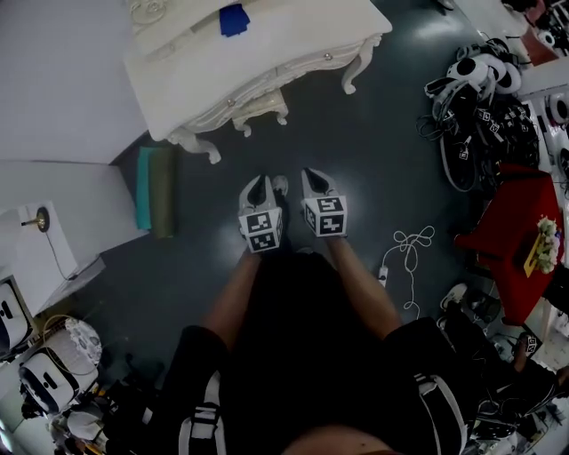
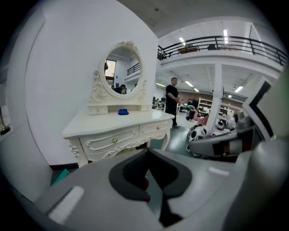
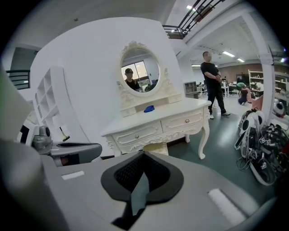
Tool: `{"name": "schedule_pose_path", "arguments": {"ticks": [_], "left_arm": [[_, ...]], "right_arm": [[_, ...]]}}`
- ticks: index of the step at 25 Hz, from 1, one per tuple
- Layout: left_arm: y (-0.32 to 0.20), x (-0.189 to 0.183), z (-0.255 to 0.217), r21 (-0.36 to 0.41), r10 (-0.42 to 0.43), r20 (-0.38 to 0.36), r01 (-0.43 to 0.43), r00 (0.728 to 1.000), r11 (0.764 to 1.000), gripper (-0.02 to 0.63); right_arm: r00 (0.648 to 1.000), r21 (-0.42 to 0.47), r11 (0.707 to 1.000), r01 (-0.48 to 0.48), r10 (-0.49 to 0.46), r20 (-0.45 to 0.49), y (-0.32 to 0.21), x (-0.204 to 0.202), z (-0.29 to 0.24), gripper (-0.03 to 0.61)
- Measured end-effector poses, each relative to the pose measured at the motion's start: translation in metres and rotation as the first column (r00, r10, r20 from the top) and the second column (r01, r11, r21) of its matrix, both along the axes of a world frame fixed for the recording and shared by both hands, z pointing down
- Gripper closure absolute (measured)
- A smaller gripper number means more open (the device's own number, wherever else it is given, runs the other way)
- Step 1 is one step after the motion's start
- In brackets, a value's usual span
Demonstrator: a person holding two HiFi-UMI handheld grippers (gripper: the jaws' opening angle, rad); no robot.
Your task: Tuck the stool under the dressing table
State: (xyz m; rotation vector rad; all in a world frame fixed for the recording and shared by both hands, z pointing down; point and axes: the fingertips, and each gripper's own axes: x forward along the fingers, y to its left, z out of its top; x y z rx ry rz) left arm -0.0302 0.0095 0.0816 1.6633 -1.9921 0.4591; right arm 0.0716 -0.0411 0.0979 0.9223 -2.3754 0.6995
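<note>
The white dressing table (image 1: 267,58) stands against the wall, with an oval mirror (image 2: 121,70) and a small blue object (image 1: 234,19) on top. The cream stool (image 1: 262,108) sits under it; only its seat edge and legs show, and its top (image 3: 156,148) peeks out below the drawers. My left gripper (image 1: 260,185) and right gripper (image 1: 313,178) hang side by side over the dark floor, well short of the table. Both are shut with nothing between the jaws, as the left gripper view (image 2: 149,173) and right gripper view (image 3: 143,173) also show.
A teal rolled mat (image 1: 153,188) lies left of the table. A pile of headsets (image 1: 480,98), a red stand (image 1: 511,222) and a white cable (image 1: 409,249) crowd the right. A person (image 3: 212,83) stands beyond the table. White shelving (image 3: 49,103) lines the left wall.
</note>
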Motion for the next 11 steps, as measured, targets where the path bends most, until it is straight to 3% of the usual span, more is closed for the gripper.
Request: {"name": "schedule_pose_path", "arguments": {"ticks": [11], "left_arm": [[0.026,0.010,-0.028,0.023,-0.002,-0.023,0.002,1.000,1.000,0.606]], "right_arm": [[1.000,0.024,1.000,0.007,-0.007,-0.008,0.026,0.007,-0.022,0.583]]}}
